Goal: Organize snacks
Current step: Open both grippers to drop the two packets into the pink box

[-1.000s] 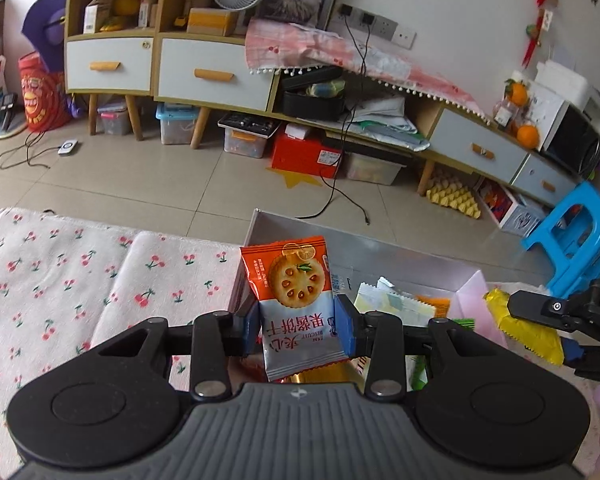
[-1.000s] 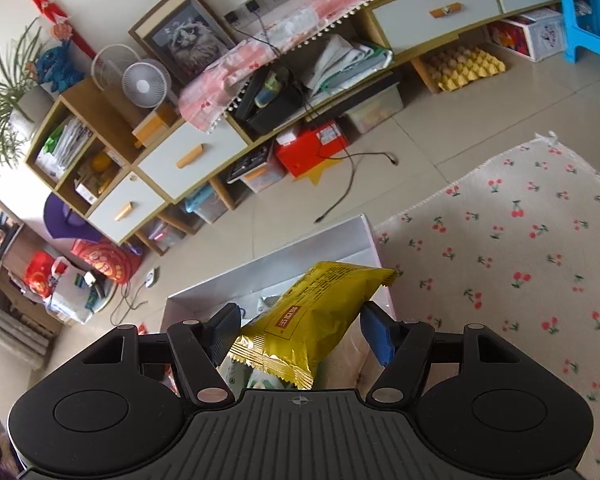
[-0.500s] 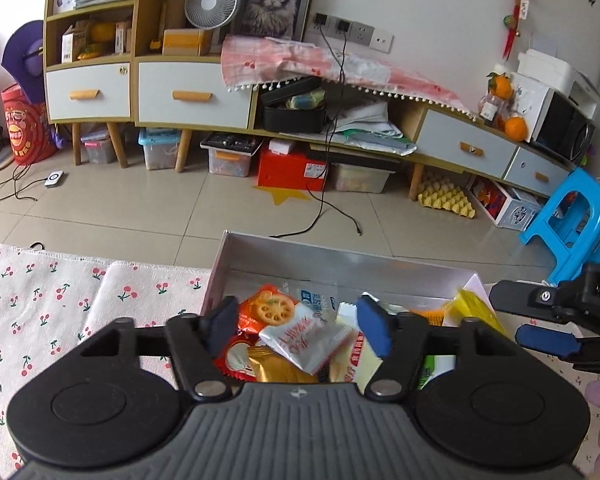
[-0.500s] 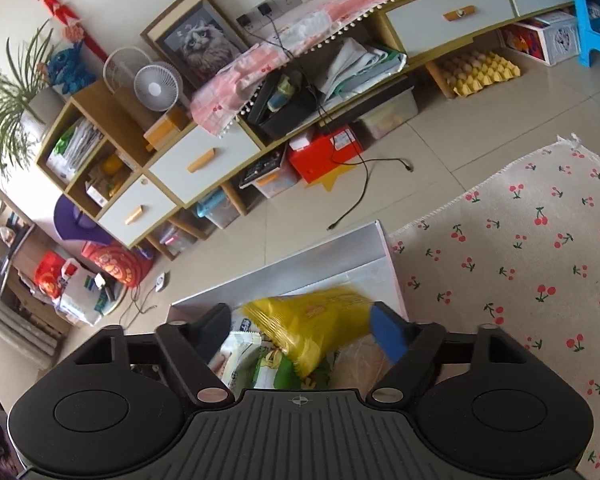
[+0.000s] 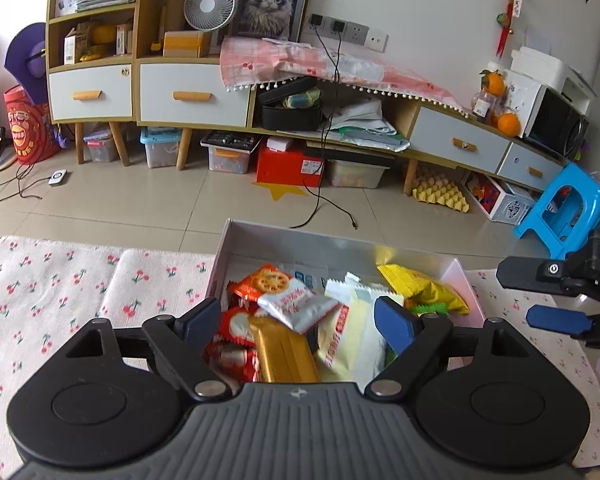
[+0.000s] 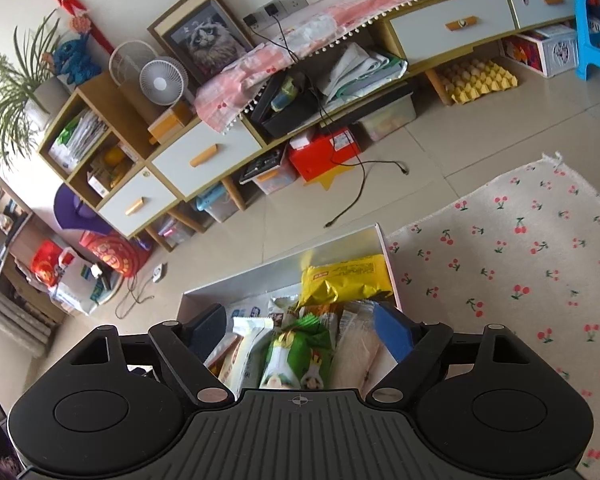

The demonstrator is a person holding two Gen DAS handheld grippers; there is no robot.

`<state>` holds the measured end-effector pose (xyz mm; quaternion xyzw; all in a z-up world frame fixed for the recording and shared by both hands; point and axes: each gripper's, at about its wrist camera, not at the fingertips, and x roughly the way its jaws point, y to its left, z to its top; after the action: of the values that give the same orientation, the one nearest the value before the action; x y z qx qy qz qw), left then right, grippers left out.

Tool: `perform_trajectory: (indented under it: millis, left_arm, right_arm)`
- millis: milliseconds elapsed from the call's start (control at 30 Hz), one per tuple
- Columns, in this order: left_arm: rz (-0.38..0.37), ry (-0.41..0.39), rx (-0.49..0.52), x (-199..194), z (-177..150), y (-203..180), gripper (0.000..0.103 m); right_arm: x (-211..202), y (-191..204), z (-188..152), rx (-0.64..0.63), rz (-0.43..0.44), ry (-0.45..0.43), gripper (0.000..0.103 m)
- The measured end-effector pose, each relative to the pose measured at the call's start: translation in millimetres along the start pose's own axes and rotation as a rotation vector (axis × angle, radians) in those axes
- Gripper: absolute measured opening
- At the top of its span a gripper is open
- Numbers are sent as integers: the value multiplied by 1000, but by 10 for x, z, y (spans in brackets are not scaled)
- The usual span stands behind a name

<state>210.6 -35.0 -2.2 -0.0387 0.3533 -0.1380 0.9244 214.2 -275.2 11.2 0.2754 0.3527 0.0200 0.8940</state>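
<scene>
My left gripper (image 5: 296, 322) hangs over the white box (image 5: 300, 240), its jaws opening with nothing pinched between them. The orange cookie pack (image 5: 262, 282) lies down in the box, just past the tips, on top of other snacks. My right gripper (image 6: 300, 330) is opening too — empty. The yellow snack bag (image 6: 346, 278) rests in the box's far corner, beyond its fingers — not touching them.

My left wrist camera, close above the white snack box (image 5: 236, 240), tilted down past its claw (image 5: 298, 322), facing the cabinet wall; my right wrist camera, same box (image 6: 374, 236) from its right, rolled, both sharing the yellow packet (image 5: 420, 286) and framed cat picture (image 5: 269, 8).
</scene>
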Motion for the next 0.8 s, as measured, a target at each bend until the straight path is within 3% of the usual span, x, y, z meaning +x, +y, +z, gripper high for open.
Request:
perform_trajectory:
  millis: [633,800]
  left_arm:
    - [17,67,-26,-577,-255,33,99]
    - [13,121,-45,-658,-322,68,101]
  right_arm:
    - [-619,209,-430,-106,-91,100,90]
    - [-710,260,-552,-128,-99,131,90]
